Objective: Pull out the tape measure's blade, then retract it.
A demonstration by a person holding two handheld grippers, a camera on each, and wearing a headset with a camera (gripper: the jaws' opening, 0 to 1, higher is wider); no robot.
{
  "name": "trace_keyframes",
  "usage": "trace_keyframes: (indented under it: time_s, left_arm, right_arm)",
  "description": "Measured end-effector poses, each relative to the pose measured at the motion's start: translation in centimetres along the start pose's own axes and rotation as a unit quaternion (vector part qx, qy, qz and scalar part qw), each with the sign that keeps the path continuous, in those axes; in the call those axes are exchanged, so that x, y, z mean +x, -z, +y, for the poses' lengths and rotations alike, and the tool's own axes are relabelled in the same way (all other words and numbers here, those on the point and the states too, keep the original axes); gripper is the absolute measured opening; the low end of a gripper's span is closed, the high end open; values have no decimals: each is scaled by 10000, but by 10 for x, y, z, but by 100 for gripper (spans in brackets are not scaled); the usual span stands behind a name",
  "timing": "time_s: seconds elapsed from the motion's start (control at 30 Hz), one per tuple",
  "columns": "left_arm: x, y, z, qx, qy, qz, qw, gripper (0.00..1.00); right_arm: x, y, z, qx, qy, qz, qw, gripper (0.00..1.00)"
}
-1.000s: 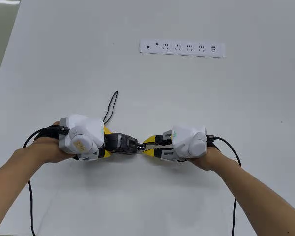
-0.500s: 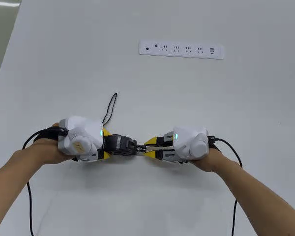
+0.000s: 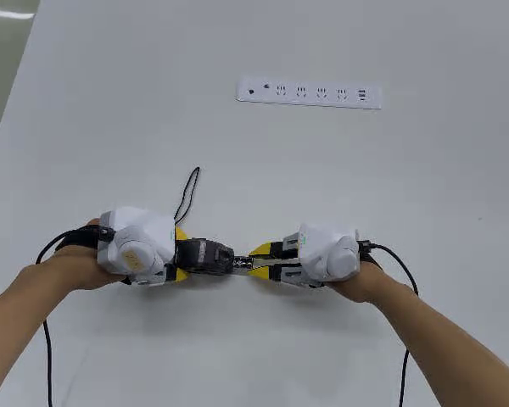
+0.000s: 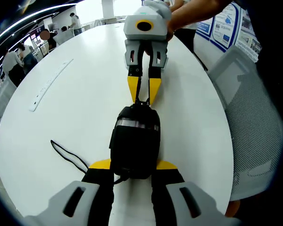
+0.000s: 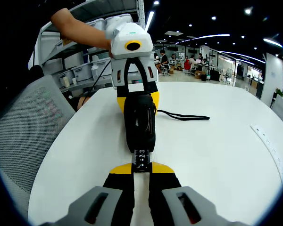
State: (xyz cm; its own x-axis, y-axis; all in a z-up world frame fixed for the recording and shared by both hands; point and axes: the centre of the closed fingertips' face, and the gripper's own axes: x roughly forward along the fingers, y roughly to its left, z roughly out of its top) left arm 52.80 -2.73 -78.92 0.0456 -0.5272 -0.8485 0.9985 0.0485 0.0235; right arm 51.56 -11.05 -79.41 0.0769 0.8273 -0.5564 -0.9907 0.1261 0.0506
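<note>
Tape measure [image 3: 205, 255], one: black case, on the near side of the white table [image 3: 407, 186], a little left of centre, between the two grippers. Whether it rests on the surface cannot be told.

Blade [image 5: 141, 159], one: a short length drawn out to the right of the case, with printed numerals showing.

Strap [image 3: 187, 193], one: thin black cord trailing from the case toward the far side, slack on the table.

Grippers, two: yellow-tipped, one in each of the person's hands, facing each other tip to tip.
- Left gripper [image 3: 181, 254]: jaws clamped on the left end of the case, one on its far side and one on its near side.
- Right gripper [image 3: 256, 261]: jaws pinched together on the blade's end, just beside the mouth of the case.

Power strip [image 3: 308, 92], one: white, flat on the table, well apart on the far side, right of centre.

Cables [image 3: 49, 339], two: black, one trailing back from each gripper beside the arm.
</note>
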Motion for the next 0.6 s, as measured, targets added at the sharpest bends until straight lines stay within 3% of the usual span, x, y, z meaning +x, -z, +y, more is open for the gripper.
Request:
trace_keyframes:
  time_s: [0.6]
  left_arm:
    - [-1, 0, -1, 10, -4, 6, 10000, 26]
  right_arm:
    - [-7, 4, 1, -9, -9, 58, 10000, 8]
